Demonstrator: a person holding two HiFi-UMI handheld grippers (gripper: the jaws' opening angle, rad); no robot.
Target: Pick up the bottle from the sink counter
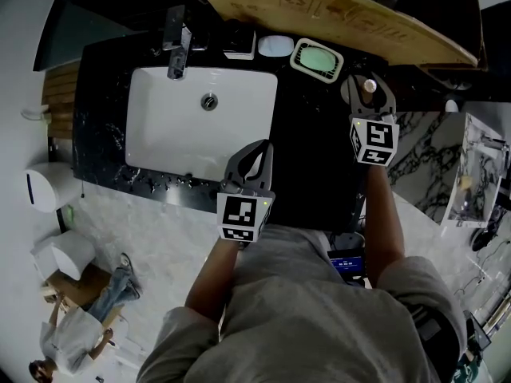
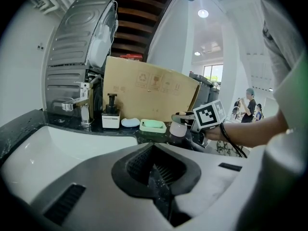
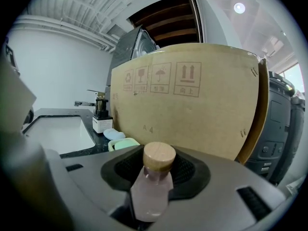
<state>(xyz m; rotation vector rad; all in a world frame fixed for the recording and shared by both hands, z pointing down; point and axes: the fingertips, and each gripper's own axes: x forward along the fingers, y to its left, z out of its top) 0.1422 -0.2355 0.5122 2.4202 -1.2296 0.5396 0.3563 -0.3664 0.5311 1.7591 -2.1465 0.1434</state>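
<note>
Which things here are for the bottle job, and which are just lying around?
For the job: bottle, right gripper, counter.

Lying about: sink, tap, soap dish, soap, dispenser, cardboard, left gripper.

The right gripper (image 1: 369, 83), at two o'clock over the black stone counter (image 1: 311, 158), has its jaws either side of the bottle (image 1: 369, 88), whose pale round cap faces up. The left gripper (image 1: 259, 152) hovers mid-frame, jaws together, at the white sink's (image 1: 160, 134) five o'clock corner. At twelve o'clock a green soap dish (image 1: 316, 59) lies beside a pale blue soap bar (image 1: 275, 45). The faucet (image 1: 177, 50) sits at eleven.
</note>
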